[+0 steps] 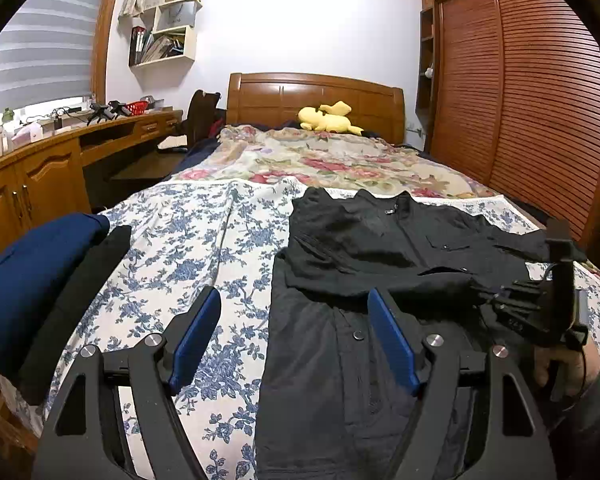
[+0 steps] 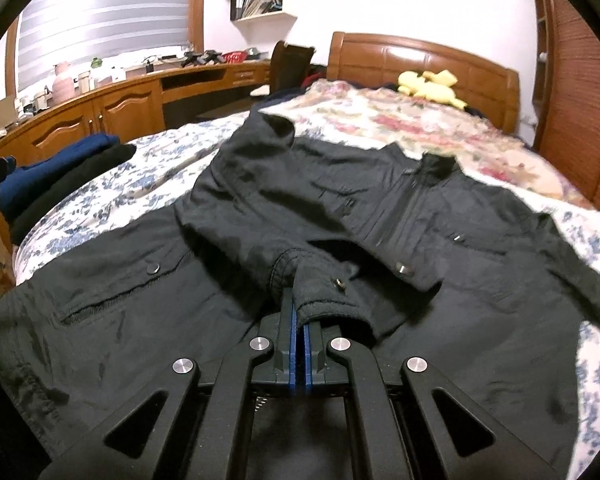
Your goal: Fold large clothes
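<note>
our right fingers (image 2: 288, 344) are pressing together on the cuff (image 2: 324, 300) of the black jacket's sleeve, the blue pads pinching the ribbed edge just below its snap. our right gripper (image 2: 298, 320) is sitting over the jacket's lower half, near the foot edge of the bed. our left gripper (image 1: 296, 328) is hanging with its fingers spread wide and holding nothing; one pad is over the floral sheet, the other over the jacket's left side.

the black jacket (image 1: 380, 248) is lying flat on the bed (image 1: 180, 240), toward its right half, collar pointing at the headboard and hem toward us, so its long axis is running head to foot. the sleeve we are gripping is folded across the chest, the cuff pointing back at us, and we are judging that the coming move depends on carrying it along that axis. the right hand is the nearer one; the left is off to the jacket's side edge.

a folded pile (image 1: 40, 272) of navy and black clothes is waiting at the bed's left edge, and a yellow plush toy (image 1: 328, 118) is lying by the headboard.
</note>
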Demonstrator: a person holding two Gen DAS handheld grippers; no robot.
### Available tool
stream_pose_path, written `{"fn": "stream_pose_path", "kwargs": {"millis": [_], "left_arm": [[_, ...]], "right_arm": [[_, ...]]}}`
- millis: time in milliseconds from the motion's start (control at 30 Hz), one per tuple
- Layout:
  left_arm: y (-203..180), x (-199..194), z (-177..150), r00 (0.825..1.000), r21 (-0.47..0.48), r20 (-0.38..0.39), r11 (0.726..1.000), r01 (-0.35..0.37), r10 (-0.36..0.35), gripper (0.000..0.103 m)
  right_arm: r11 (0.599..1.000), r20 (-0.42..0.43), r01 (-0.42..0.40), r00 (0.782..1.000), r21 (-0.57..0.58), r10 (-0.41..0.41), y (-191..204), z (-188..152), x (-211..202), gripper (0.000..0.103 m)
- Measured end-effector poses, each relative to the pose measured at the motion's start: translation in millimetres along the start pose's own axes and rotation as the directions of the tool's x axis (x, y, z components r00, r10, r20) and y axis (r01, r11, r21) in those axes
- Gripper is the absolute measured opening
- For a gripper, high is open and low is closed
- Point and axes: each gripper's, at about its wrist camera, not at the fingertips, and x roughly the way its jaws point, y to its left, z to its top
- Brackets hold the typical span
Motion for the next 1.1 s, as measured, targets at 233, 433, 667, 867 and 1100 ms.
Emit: {"fn": "stream_pose_path", "kwargs": {"millis": [233, 433, 667, 867, 1100], "left_arm": [[2, -5, 2, 1.000, -0.002, 0.018, 1.000, -0.002, 0.002, 0.077], [4, -7, 3, 1.000, -0.005, 0.027, 1.000, -0.004, 0.004, 0.077], [0, -5, 4, 1.000, 0.002, 0.015, 1.000, 0.008, -0.009, 0.077], [-18, 0, 11, 0.998, 0.026, -0.011, 0.998, 0.054, -0.054, 0.077], [-51, 20, 21, 0.995, 0.086, -0.032, 0.992, 0.097, -0.094, 0.077]], "right_arm": [[0.996, 0.055, 0.087, 0.995, -0.021, -0.085, -7, 3, -35, 0.002], [0.984, 0.080, 0.174, 0.982, -0.028, -0.171, -14, -5, -66, 0.002], [0.985, 0.004, 0.172, 0.985, -0.017, -0.171, -2, -34, -77, 0.002], [0.997, -0.106, 0.077, 0.991, 0.007, -0.076, 23, -70, -62, 0.002], [0.999, -0.128, 0.028, 0.992, 0.036, -0.023, 29, -77, -69, 0.018]]}}
